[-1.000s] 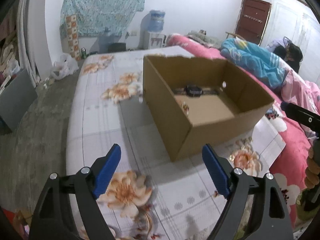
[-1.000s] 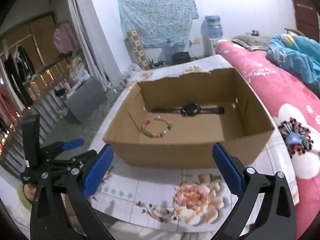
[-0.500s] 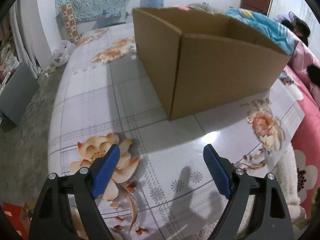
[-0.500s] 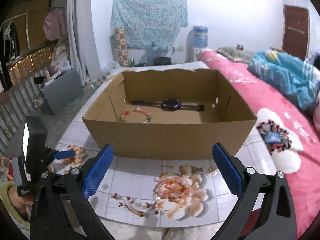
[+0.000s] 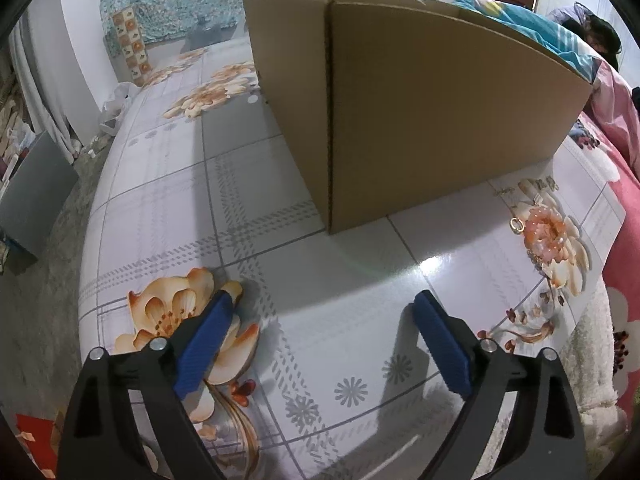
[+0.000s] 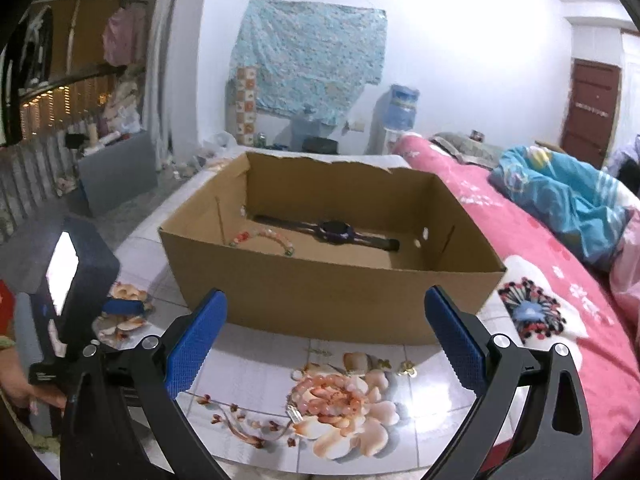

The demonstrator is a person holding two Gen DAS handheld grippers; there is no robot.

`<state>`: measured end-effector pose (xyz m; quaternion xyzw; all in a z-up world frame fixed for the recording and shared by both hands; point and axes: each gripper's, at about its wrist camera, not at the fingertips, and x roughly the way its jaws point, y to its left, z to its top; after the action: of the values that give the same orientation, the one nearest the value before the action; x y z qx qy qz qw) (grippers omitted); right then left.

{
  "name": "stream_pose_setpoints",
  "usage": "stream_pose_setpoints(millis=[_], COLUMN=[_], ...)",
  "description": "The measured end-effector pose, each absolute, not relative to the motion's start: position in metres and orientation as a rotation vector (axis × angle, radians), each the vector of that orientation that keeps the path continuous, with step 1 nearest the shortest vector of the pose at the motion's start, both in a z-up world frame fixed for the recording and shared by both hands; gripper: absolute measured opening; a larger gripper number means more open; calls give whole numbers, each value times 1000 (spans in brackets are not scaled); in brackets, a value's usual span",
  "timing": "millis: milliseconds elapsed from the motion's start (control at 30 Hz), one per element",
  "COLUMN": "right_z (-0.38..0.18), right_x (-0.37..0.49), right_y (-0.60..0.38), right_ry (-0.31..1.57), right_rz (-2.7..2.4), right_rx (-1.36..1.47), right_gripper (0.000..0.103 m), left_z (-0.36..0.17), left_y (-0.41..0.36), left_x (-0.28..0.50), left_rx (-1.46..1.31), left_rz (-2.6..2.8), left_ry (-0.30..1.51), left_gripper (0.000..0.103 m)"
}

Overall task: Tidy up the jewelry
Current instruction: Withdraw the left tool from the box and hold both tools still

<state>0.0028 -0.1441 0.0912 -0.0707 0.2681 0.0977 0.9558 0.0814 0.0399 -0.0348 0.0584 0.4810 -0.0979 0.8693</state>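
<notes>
One cardboard box [image 6: 332, 280] is recorded at frame centre on the floral tablecloth [image 6: 248, 372]. Only in the right wrist view is its interior shown: one black wristwatch [image 6: 336, 231] and one beaded bracelet [image 6: 266, 237]. In the left wrist view only its outer walls [image 5: 420, 120] are shown, plus one small gold ring [image 5: 516, 224] at right. Left gripper [image 5: 324, 304] and right gripper [image 6: 326, 304]: jaws spread, nothing held.
</notes>
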Motion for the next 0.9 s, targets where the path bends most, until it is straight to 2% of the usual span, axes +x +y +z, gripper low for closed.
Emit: stream_pose_setpoints(millis=[167, 900], right_z=[92, 99], right_x=[2, -9], right_y=[-146, -149], right_ry=[525, 396], right_rz=[224, 242], right_rx=[-135, -63], right_gripper=[95, 95], left_z=[-37, -37], left_y=[39, 38], left_x=[83, 77], left_rx=[125, 123], left_rz=[-207, -210], left_ry=[1003, 969], left_gripper=[97, 98])
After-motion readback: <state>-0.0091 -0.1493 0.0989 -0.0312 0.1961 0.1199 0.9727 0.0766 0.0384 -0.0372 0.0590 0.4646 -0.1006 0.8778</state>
